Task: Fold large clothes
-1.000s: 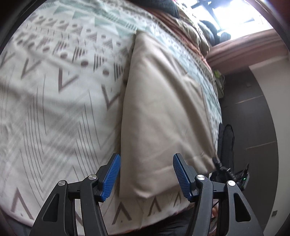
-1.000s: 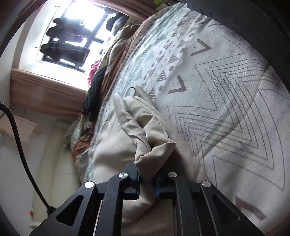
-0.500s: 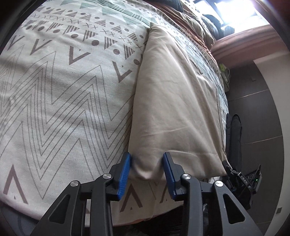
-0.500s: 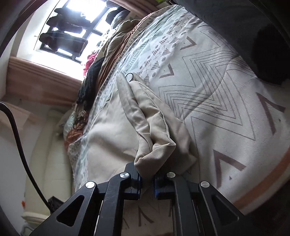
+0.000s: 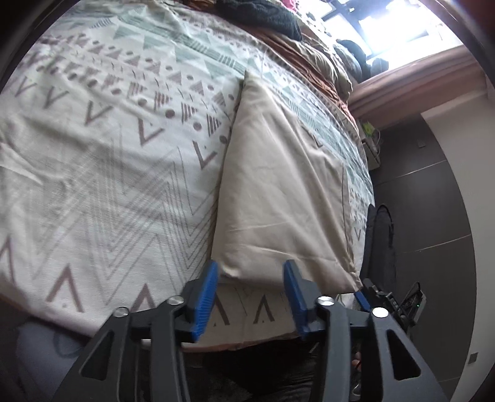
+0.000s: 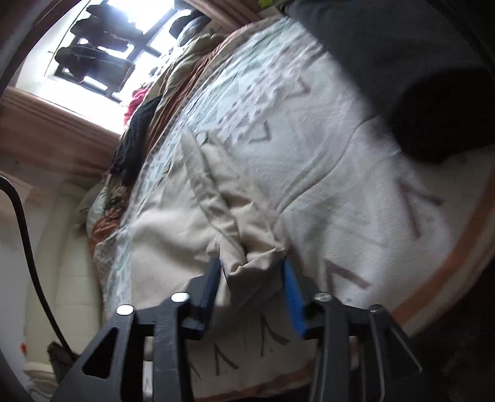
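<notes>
Here, on the patterned bedspread (image 5: 108, 191), both grippers are opening off the beige trousers (image 5: 278, 198): the left gripper (image 5: 250, 278) stands clear at the near hem, the right gripper (image 6: 252, 275) (bunched cloth between its spreading fingers) should back off gently so the fold stays.

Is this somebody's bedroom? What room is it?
Most likely a bedroom. A big bed with a patterned white, grey and green bedspread fills both views, a beige cloth garment lies folded on it, and dark clothes hang at a bright window behind the bed.
</notes>
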Demonstrator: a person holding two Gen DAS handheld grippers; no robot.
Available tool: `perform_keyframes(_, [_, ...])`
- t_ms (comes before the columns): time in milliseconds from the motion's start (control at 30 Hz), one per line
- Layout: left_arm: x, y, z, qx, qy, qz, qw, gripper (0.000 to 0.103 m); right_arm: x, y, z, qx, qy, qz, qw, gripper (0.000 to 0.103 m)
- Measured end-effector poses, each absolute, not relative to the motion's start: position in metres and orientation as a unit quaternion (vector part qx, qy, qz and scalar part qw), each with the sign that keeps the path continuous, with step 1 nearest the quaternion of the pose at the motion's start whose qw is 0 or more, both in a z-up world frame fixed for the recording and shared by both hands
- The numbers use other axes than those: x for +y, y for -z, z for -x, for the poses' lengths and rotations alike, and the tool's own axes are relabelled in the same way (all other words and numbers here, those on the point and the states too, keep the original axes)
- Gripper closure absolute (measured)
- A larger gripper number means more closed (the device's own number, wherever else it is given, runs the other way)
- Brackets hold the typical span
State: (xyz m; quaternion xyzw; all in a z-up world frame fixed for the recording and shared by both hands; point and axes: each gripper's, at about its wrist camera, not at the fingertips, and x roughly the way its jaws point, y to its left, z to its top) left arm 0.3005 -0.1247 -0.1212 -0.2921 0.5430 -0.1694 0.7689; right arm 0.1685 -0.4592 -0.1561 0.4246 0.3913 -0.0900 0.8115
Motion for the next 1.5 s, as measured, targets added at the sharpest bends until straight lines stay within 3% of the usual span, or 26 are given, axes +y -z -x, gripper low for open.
perform_keyframes(167, [-0.114, 0.1, -0.298, 0.52, 0.157, 0.28, 0.791, 0.035, -0.461, 0.133, -0.161, 0.362, 0.083, -0.4, 0.838, 0.043])
perform_keyframes(433, [-0.109, 0.088, -0.312, 0.508, 0.136, 0.257, 0.811, 0.032, -0.462, 0.124, -0.174, 0.349, 0.041, -0.397, 0.848, 0.041])
perform_keyframes(567, [-0.113, 0.095, -0.328, 0.508, 0.133, 0.247, 0.814, 0.032, -0.468, 0.121, -0.194, 0.355, 0.029, -0.387, 0.851, 0.033])
perform_keyframes(1267, [-0.149, 0.139, -0.451, 0.533, 0.104, 0.236, 0.806, 0.032, -0.491, 0.153, -0.383, 0.47, -0.025, -0.339, 0.815, 0.033])
perform_keyframes(1500, [-0.164, 0.146, -0.486, 0.534, 0.094, 0.23, 0.808, 0.032, -0.501, 0.162, -0.425, 0.461, -0.033, -0.348, 0.816, 0.034])
